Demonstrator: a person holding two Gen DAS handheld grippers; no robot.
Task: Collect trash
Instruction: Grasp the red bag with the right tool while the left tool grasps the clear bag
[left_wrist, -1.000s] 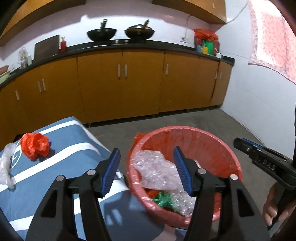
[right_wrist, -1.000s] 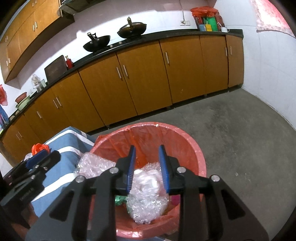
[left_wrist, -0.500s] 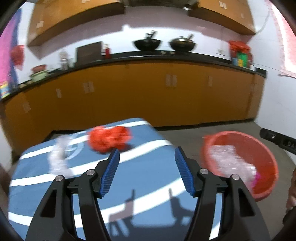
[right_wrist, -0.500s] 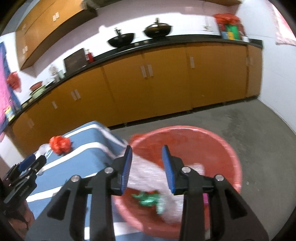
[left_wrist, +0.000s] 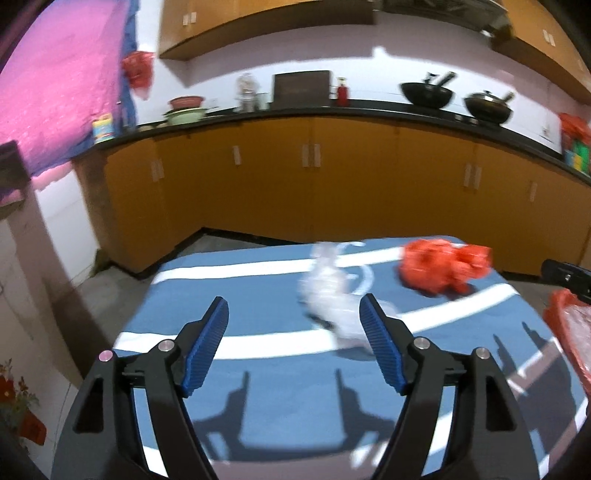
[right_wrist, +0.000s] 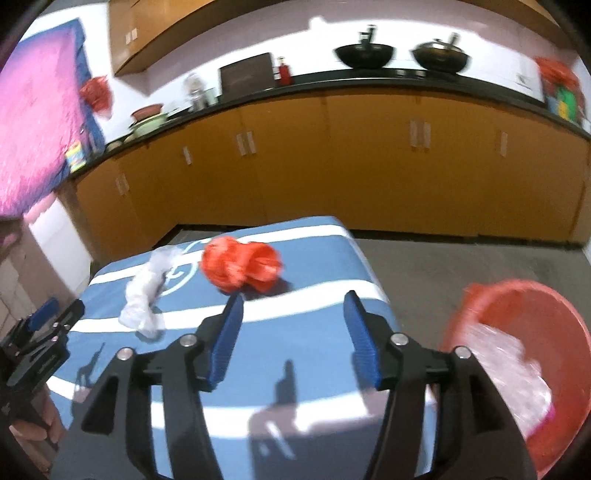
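Both grippers, left (left_wrist: 293, 319) and right (right_wrist: 293, 314), have swung from the red bin (right_wrist: 517, 369) to the blue cloth (left_wrist: 258, 295), jaws just widened and empty.

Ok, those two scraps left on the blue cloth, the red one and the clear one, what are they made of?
Red scrap: looks like thin glossy plastic film, probably a scrunched carrier bag, judging by its crinkled folds and shine. Clear scrap: looks like soft translucent plastic, wrinkled and whitish, a bag or wrap; motion blur leaves the exact kind open.
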